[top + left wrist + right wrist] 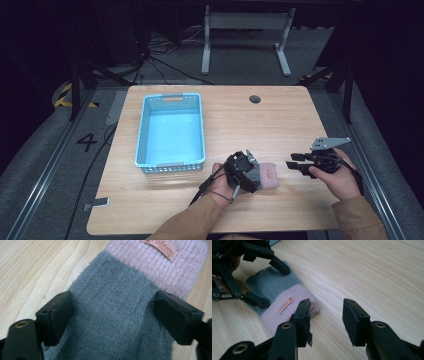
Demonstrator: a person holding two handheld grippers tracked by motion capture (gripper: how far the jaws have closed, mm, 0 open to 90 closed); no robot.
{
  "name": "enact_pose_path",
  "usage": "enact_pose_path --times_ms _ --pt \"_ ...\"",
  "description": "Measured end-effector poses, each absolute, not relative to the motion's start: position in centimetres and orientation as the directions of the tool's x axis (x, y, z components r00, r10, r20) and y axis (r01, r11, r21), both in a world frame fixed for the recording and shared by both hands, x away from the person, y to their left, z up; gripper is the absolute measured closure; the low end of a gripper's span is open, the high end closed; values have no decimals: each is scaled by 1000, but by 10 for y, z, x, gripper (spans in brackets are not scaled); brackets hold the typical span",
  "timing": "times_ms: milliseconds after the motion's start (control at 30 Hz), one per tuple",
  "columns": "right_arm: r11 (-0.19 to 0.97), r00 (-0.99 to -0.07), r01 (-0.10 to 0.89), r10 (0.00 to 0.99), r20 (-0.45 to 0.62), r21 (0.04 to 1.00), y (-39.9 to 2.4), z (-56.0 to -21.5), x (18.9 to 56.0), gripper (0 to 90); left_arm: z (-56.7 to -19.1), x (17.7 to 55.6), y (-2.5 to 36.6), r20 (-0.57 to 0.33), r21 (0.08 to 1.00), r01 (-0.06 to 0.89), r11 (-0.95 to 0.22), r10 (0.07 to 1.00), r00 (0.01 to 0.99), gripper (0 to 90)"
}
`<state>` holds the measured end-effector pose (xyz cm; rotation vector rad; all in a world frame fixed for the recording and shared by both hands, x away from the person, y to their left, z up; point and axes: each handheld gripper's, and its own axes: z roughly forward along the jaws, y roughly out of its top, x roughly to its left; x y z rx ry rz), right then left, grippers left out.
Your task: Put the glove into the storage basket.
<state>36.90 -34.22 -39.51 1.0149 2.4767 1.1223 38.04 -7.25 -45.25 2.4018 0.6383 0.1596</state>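
Left gripper (pixel 112 315) straddles the grey-and-pink sock (pixel 117 315), pads at its edges, on the wooden table (pixel 280 125). Right gripper (pixel 325 320) jaws wide, empty, beside it. Dark room beyond.

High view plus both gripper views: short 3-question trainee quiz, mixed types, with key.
1. True or false: the blue basket has something in it.
2. The knitted piece on the table is grey at one end. What colour is the other end? A) pink B) green C) white
3. Fill in: the left gripper has its jaws on either side of the ___ part of the knitted piece, while the right gripper stands open beside the other end.

Key: 1 false; 2 A; 3 grey
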Motion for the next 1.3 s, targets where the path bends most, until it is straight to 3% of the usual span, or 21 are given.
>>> enact_pose_path --times_ms 233,467,600,767,1300 --pt "453 -725 498 685 69 740 -344 -394 369 587 -450 379 -73 -35 604 411 -683 492 870 288" --pt "452 -725 491 686 61 745 -345 -392 368 587 -446 373 -74 -36 598 393 -698 467 883 539" --pt "453 -725 490 686 59 745 -345 -392 368 589 -444 372 -74 -25 598 383 -704 461 887 627" --pt "451 -722 493 690 60 744 -347 -392 369 590 -437 370 -72 12 590 368 -719 464 886 658" --pt "446 -731 479 679 63 756 -342 -389 383 592 -389 377 -32 -55 659 390 -644 476 878 658"
